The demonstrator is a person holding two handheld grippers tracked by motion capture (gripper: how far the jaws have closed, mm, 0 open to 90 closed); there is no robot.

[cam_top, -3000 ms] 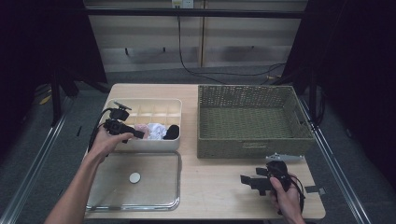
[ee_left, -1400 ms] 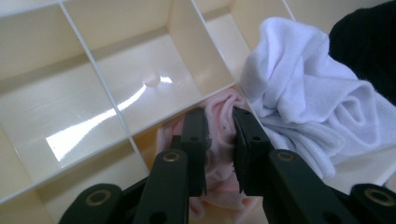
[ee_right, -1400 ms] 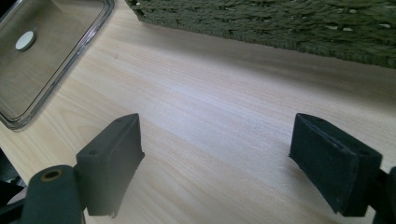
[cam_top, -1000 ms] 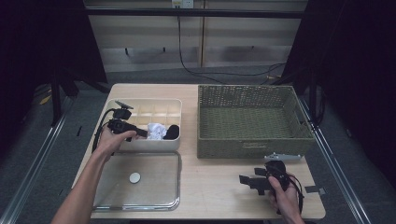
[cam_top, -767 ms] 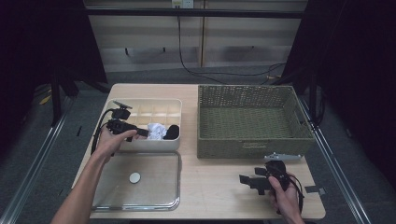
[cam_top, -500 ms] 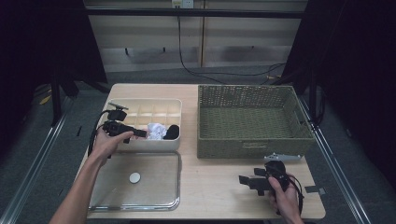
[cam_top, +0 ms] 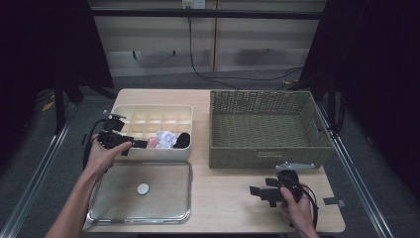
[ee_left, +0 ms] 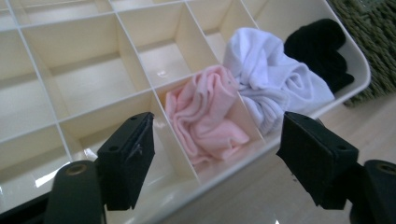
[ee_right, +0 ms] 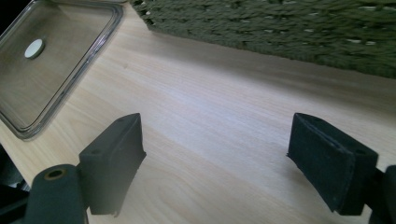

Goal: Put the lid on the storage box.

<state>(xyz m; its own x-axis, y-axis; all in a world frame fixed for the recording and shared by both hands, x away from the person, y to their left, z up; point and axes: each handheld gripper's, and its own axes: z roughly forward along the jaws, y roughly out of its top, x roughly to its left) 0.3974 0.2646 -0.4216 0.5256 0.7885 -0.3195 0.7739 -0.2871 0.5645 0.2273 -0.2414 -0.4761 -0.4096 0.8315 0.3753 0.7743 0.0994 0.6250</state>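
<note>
Left edge of table: left gripper (cam_top: 130, 144) held at the near rim of the cream divided organizer box (cam_top: 148, 110). Its jaws have just been opening and now stand wide apart, nothing pressed between the pads. In the left gripper view the pink sock (ee_left: 205, 116) sits bunched in a near-row compartment, framed between the jaws but untouched. Part of it rides up on the thin divider toward the white sock (ee_left: 266, 74), which fills the next compartment; the black sock (ee_left: 320, 49) lies in the end compartment by the box's rounded corner.

In front of the box: clear lid (cam_top: 141, 193) lying flat on the table, small white disc at its centre.

Centre to right: green woven basket (cam_top: 267, 126), standing just beside the box.

Right, near edge: right gripper (cam_top: 262, 192) low over bare tabletop, jaws spread wide, nothing between them.

Risks, as I judge them: the pink sock is loosely folded and could spring up over the divider into the white sock's compartment. A careless pull-back of the left gripper could snag a fold and drag it out. A jaw catching the rim could shove the light box toward the basket.
</note>
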